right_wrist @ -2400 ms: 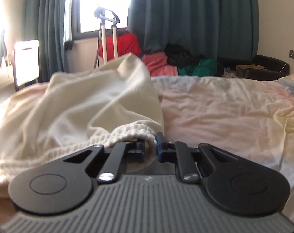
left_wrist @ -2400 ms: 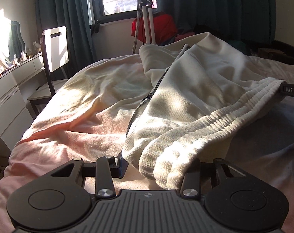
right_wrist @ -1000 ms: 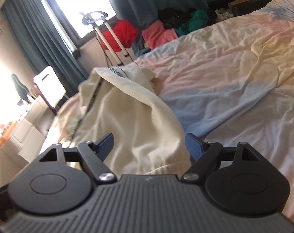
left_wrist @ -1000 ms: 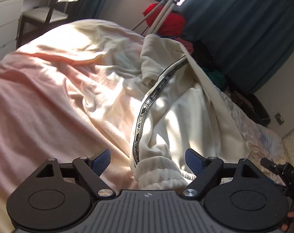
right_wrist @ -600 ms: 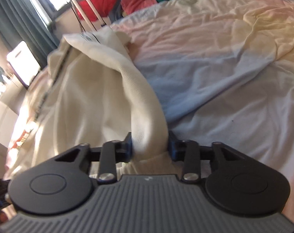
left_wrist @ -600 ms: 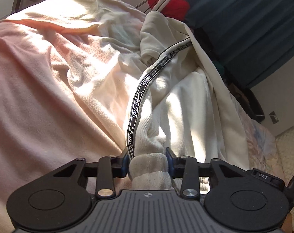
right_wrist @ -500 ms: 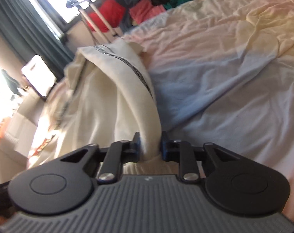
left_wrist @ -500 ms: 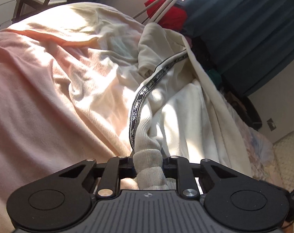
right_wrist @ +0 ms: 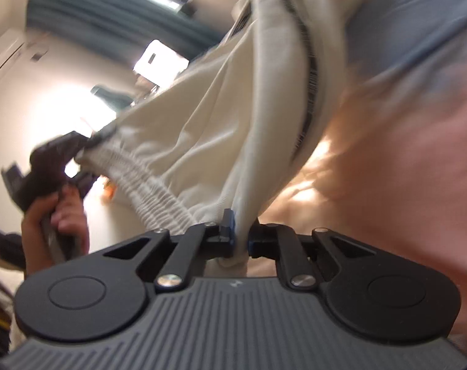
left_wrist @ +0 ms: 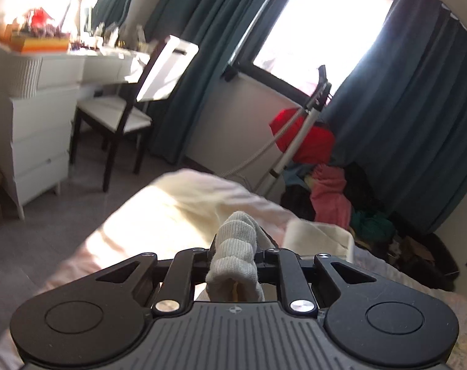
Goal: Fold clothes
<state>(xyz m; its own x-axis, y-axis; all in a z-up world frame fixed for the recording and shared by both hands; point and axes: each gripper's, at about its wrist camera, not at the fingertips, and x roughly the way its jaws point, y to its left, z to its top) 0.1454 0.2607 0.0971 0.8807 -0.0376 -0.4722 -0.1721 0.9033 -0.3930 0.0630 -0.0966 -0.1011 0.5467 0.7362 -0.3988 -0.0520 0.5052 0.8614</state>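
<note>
A pair of cream sweatpants (right_wrist: 202,129) with a ribbed elastic waistband and a black lettered side stripe hangs stretched in the air above the bed. My left gripper (left_wrist: 235,254) is shut on a bunched end of the waistband (left_wrist: 236,246). My right gripper (right_wrist: 241,240) is shut on the other end of the waistband. The right wrist view is tilted and blurred; it shows the left gripper (right_wrist: 82,151) in a hand at the far end of the waistband. The rest of the pants trails down onto the bed (right_wrist: 403,160).
The bed (left_wrist: 159,215) has a pale pink and cream cover. A white chair (left_wrist: 125,117) and white drawers (left_wrist: 33,135) stand left. A garment steamer pole (left_wrist: 298,141), a red bag (left_wrist: 310,138) and a clothes pile (left_wrist: 329,194) stand by the window and dark curtains.
Both grippers opened, re-closed on the waistband ends, then lifted the pants off the bed. The left view now looks over the bed at the room; the right view has tilted sharply.
</note>
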